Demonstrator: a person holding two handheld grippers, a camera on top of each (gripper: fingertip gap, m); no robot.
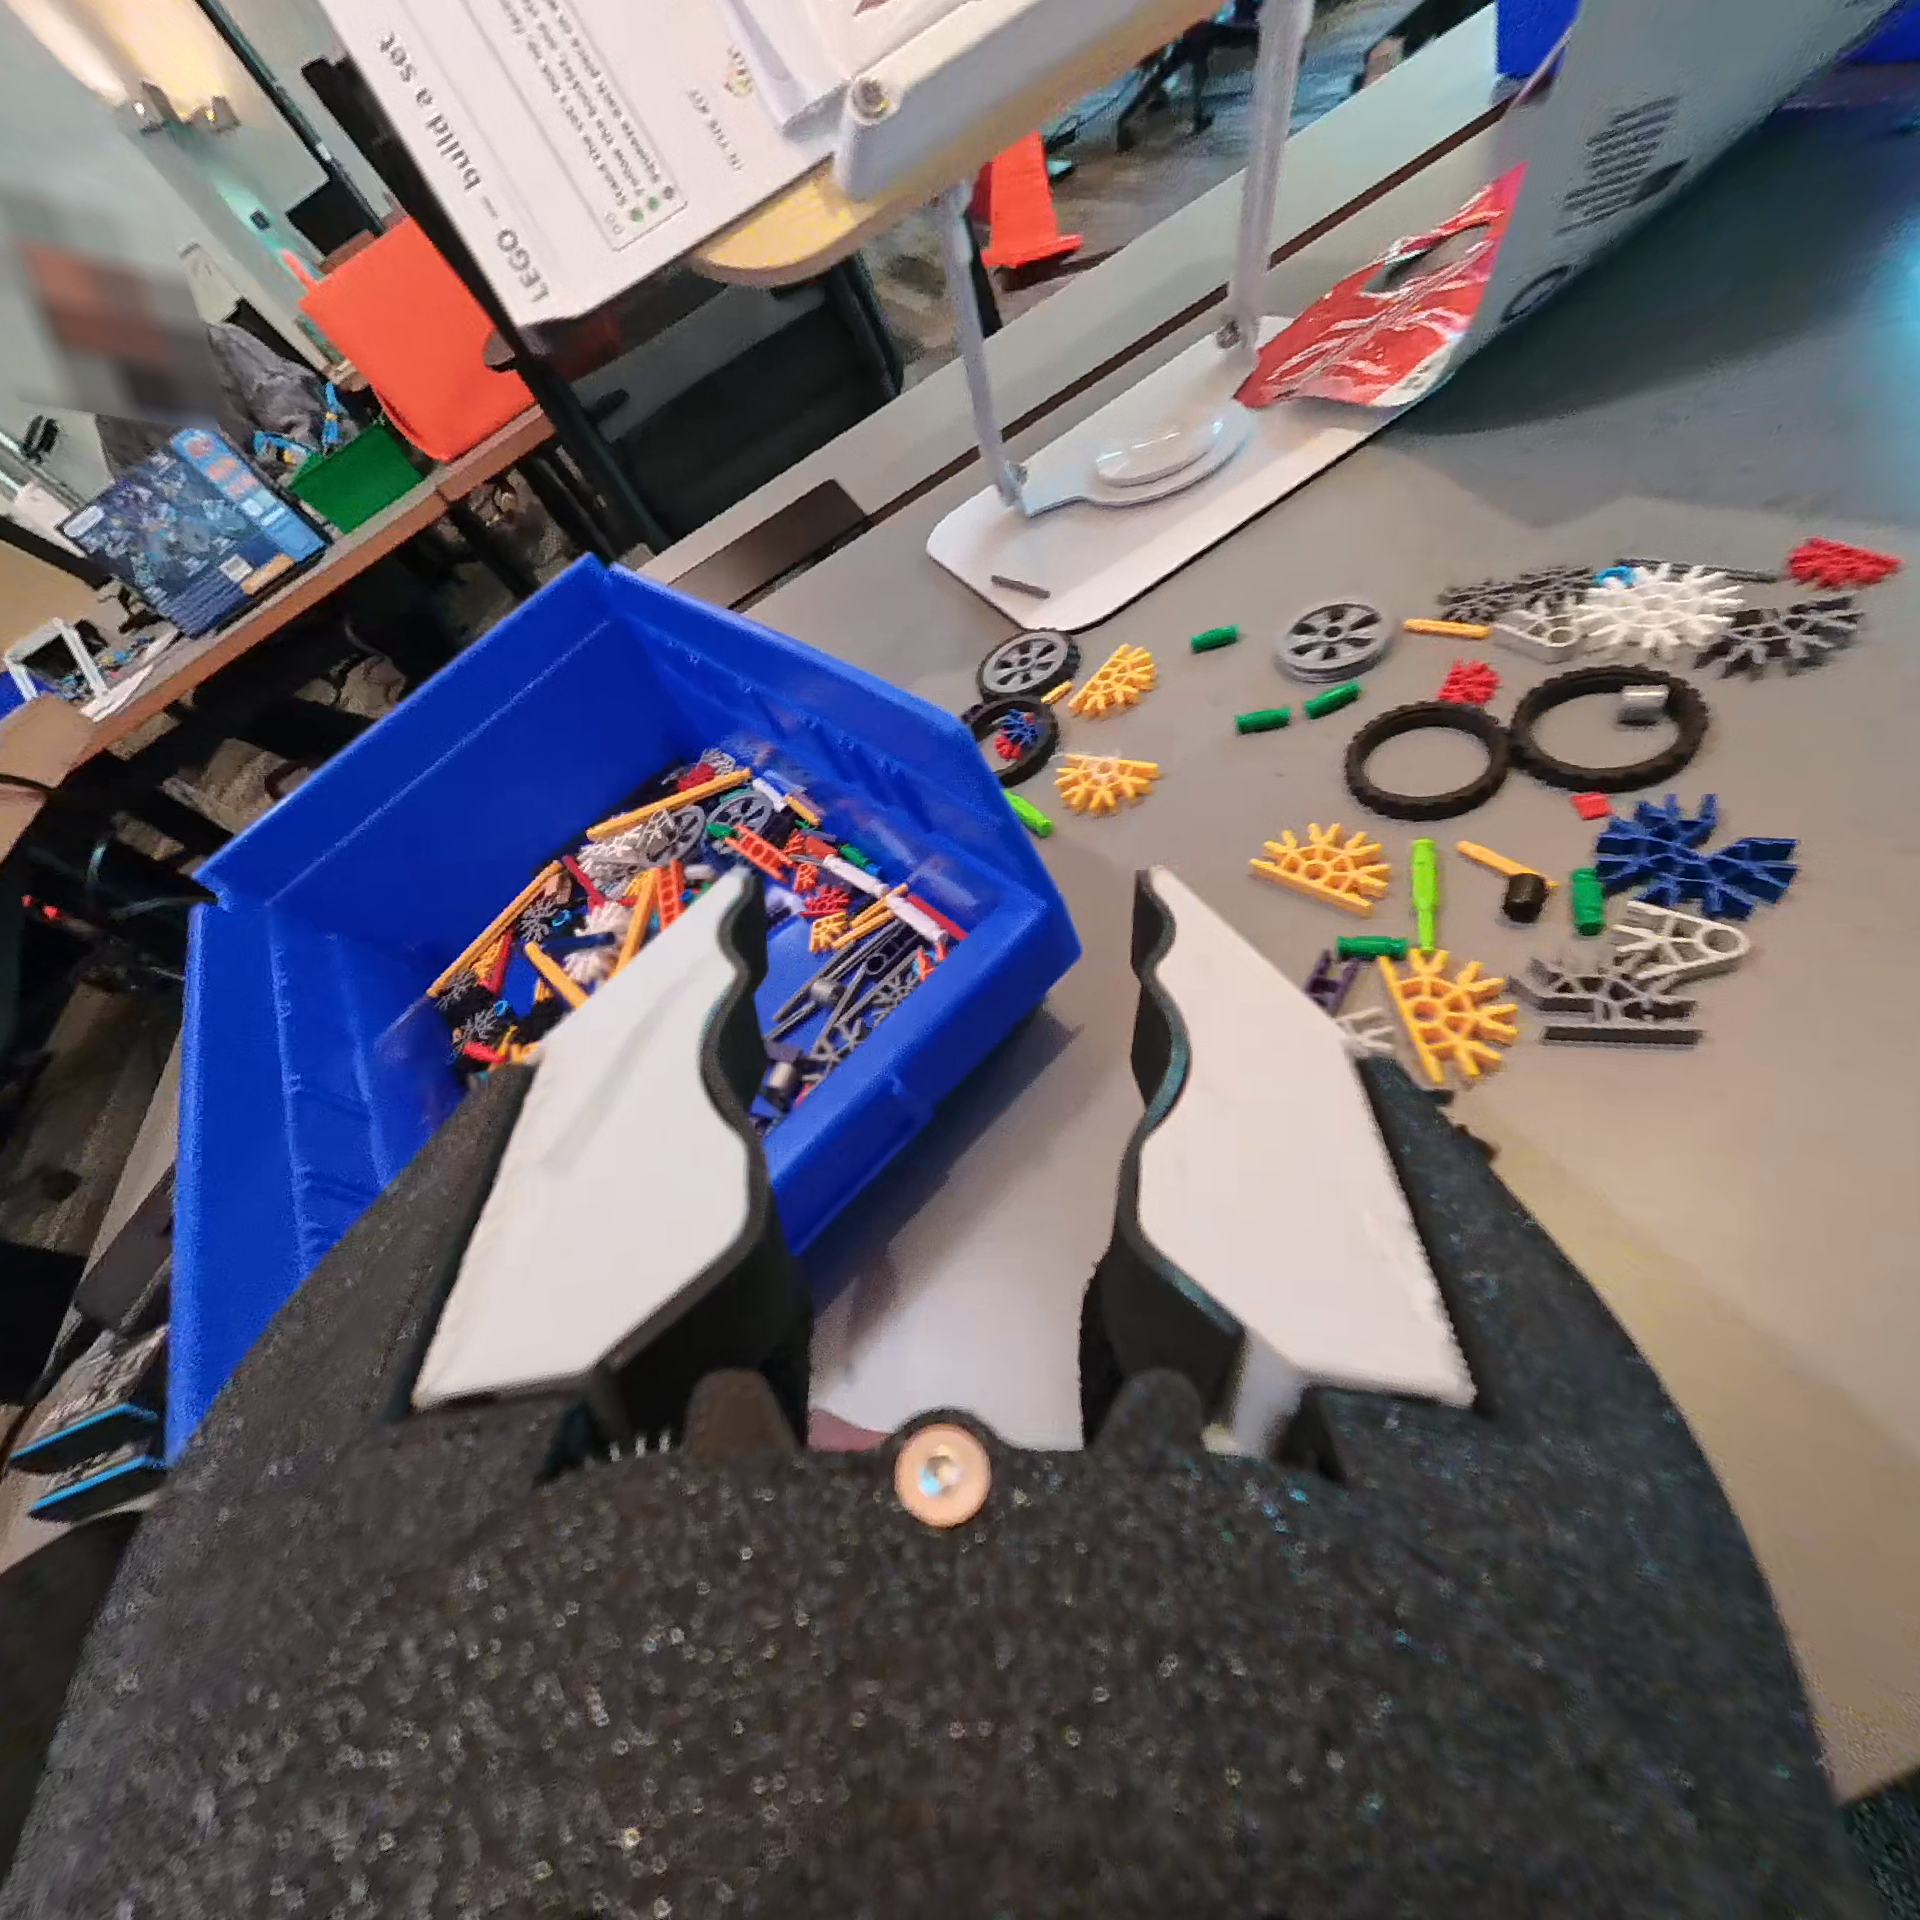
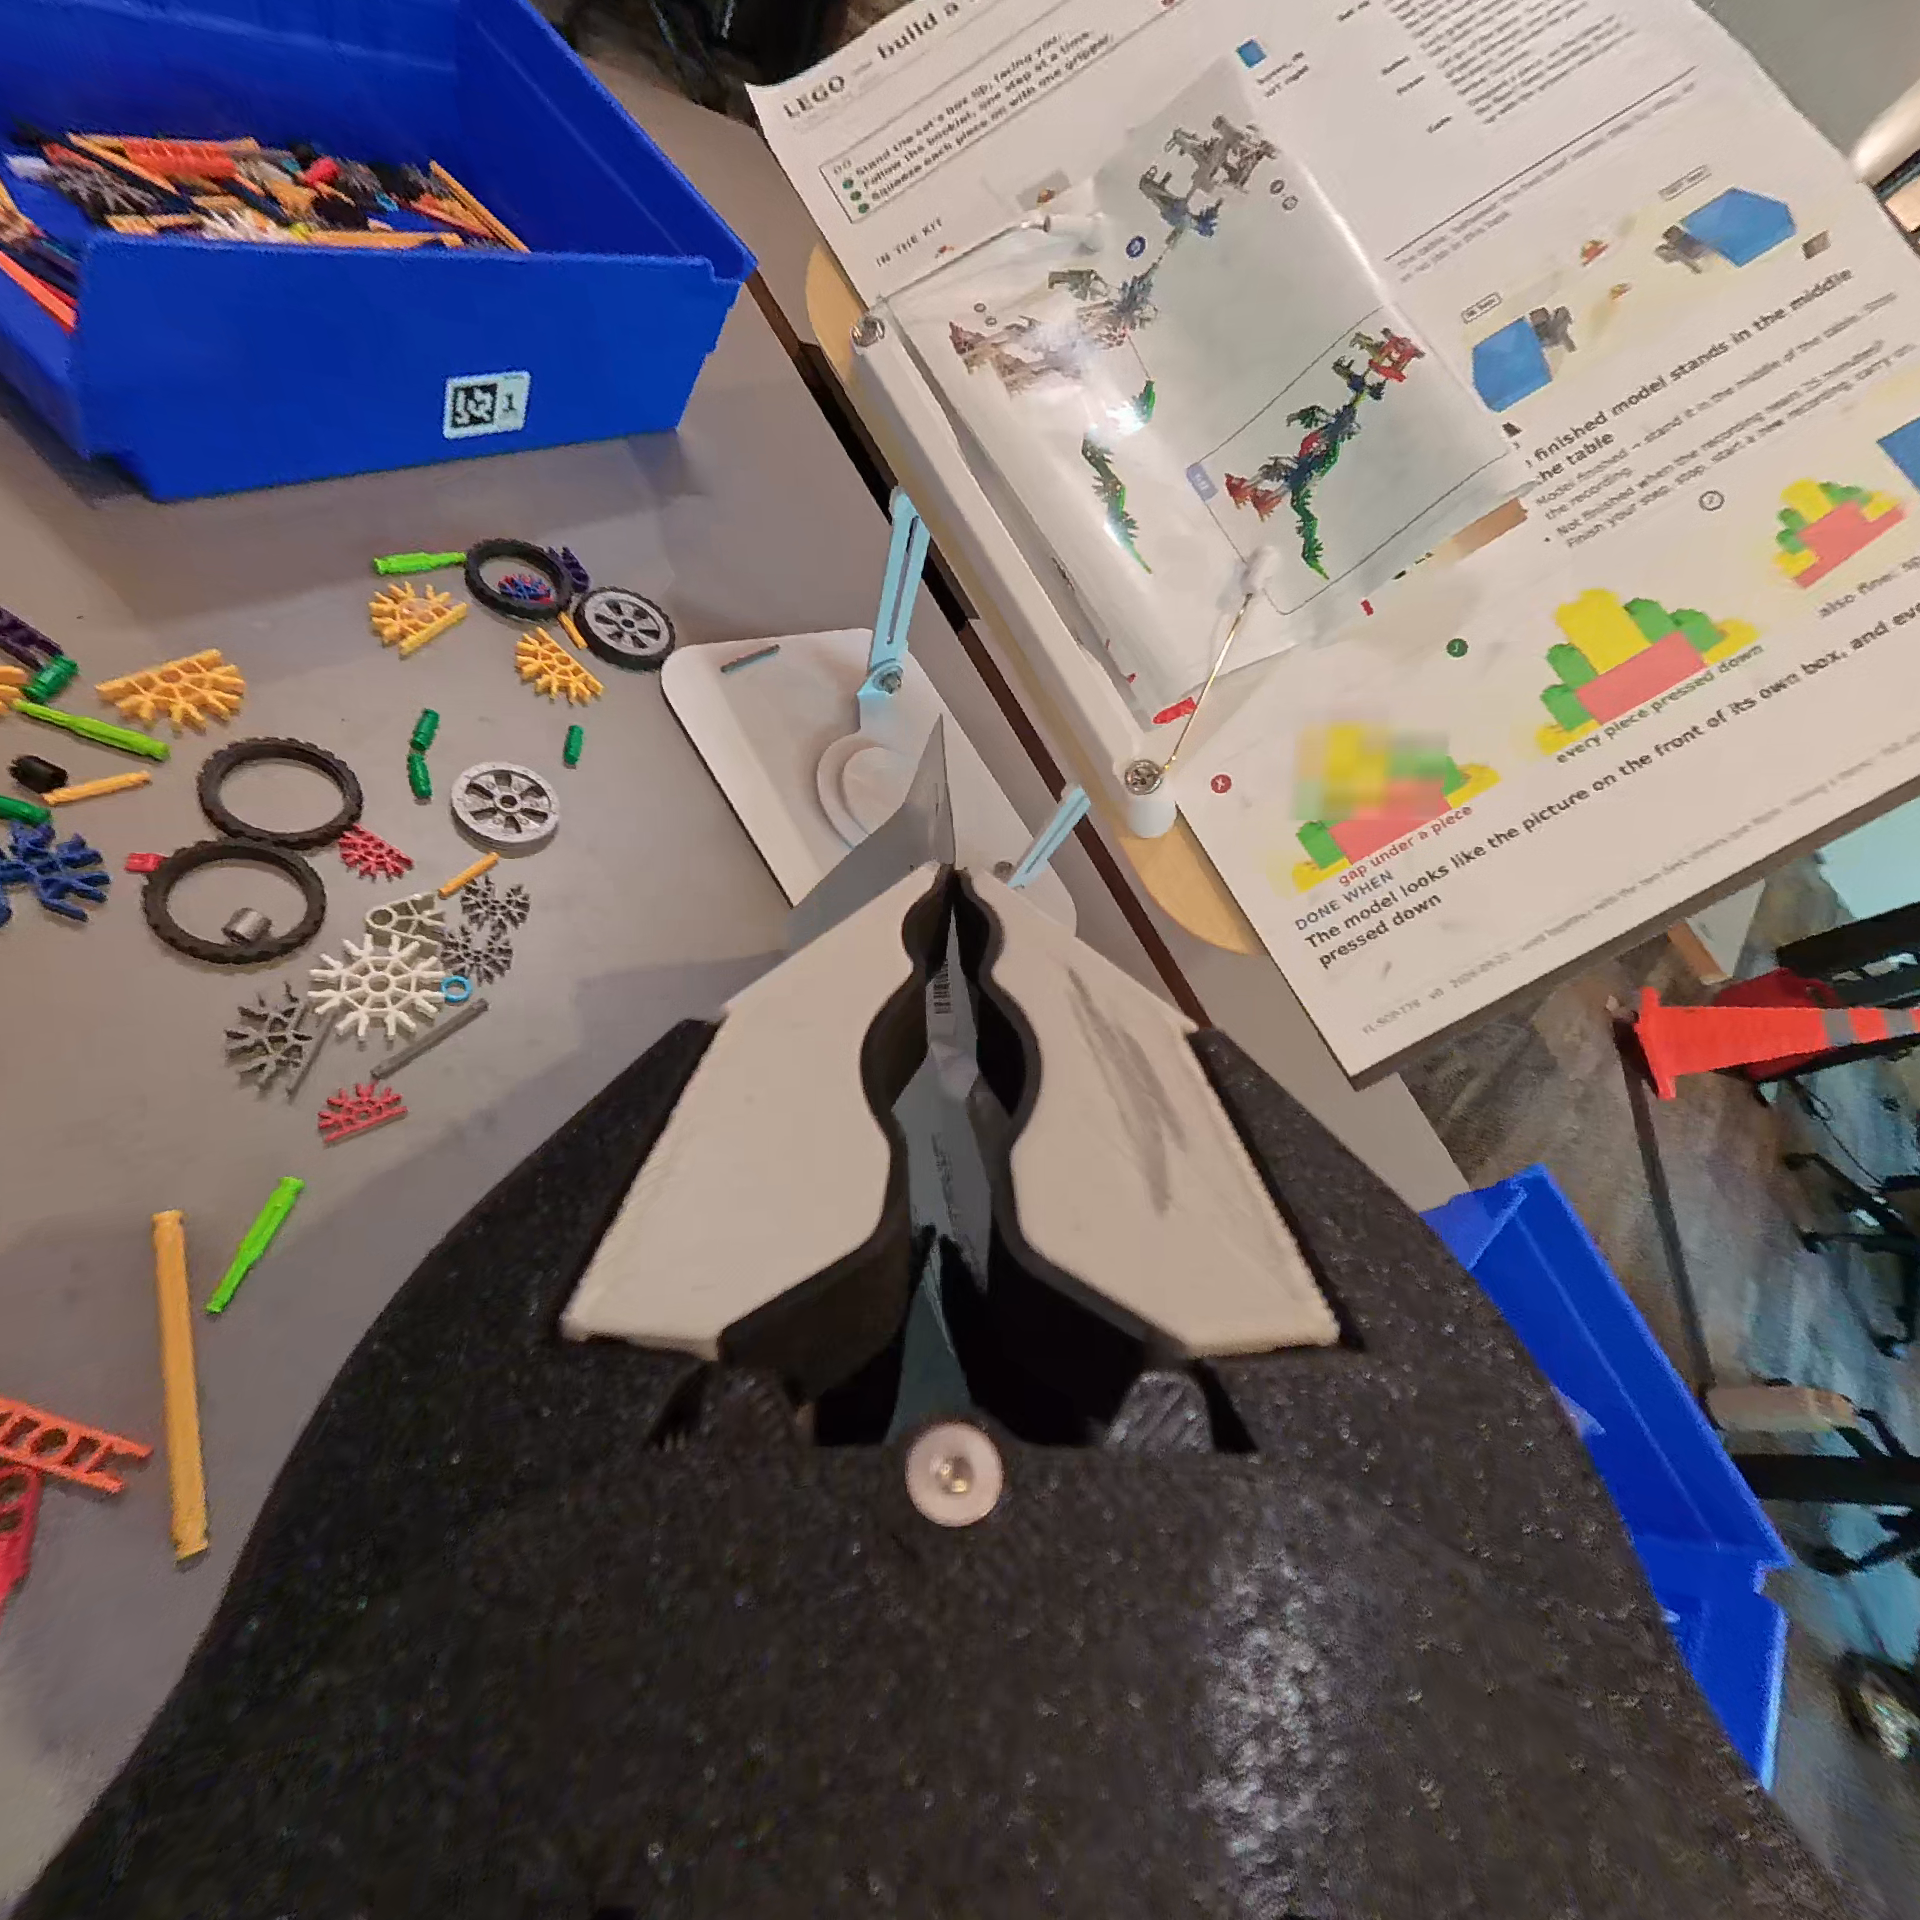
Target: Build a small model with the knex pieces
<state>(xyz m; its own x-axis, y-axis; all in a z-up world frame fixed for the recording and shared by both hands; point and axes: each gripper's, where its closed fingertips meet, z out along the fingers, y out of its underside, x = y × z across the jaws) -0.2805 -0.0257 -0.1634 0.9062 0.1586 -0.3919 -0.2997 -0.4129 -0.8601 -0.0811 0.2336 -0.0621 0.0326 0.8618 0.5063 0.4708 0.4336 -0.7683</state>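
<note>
My left gripper [image 1: 940,883] is open and empty. Its left finger hangs over the near right corner of a blue bin [image 1: 343,935] holding several colourful construction-toy rods and connectors; its right finger is over the bare grey table. My right gripper [image 2: 954,873] is shut on a thin silvery sheet or bag [image 2: 928,805], seen edge-on and sticking out past the fingertips, above the white stand base [image 2: 748,717]. Loose pieces lie on the table: black tyres [image 2: 278,792], a white snowflake connector [image 2: 376,985], yellow fan connectors [image 1: 1322,868] and green rods.
An instruction board [image 2: 1455,582] on a white stand leans over the table's far edge. A red crinkled bag [image 1: 1382,312] lies by a white housing at the back right. The blue bin also shows in the right wrist view [image 2: 364,343], and another blue bin [image 2: 1621,1403] is below the table edge. My hands' fingertips stand some 35 centimeters from each other.
</note>
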